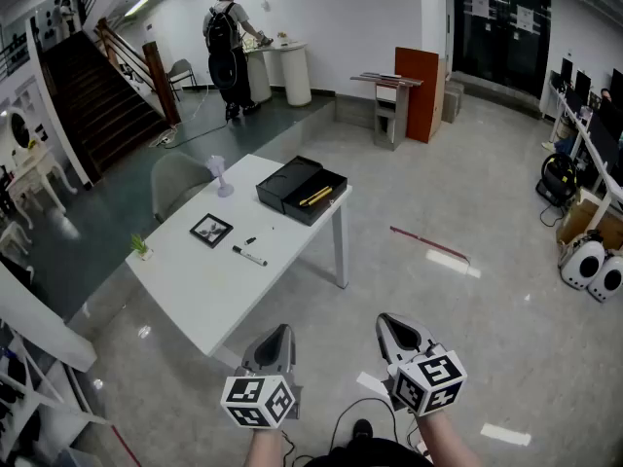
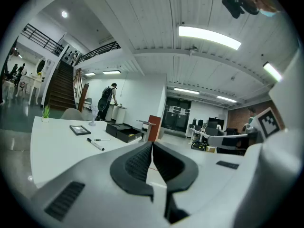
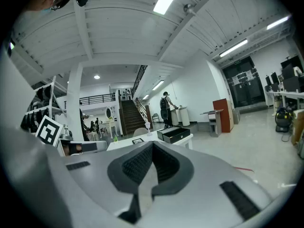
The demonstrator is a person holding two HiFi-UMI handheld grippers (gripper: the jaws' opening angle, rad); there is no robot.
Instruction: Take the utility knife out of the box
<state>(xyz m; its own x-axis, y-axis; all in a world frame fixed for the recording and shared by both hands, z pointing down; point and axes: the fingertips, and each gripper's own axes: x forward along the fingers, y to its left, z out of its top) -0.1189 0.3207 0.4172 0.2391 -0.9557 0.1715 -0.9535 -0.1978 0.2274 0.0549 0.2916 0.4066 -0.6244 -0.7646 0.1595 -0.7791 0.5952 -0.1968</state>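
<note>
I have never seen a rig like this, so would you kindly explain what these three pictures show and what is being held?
There is no robot here: a person holds a hand-held claw in each hand. The head view comes from a camera on the person's head, looking down. The left claw and right claw show at its bottom edge, both shut and empty.

The other two pictures come from cameras riding on each claw, looking along its closed jaws.

Ahead stands a white table. On it is an open black box holding a yellow utility knife. Also on the table are a marker pen, a small picture frame and a little green plant. Nothing is held yet.
</note>
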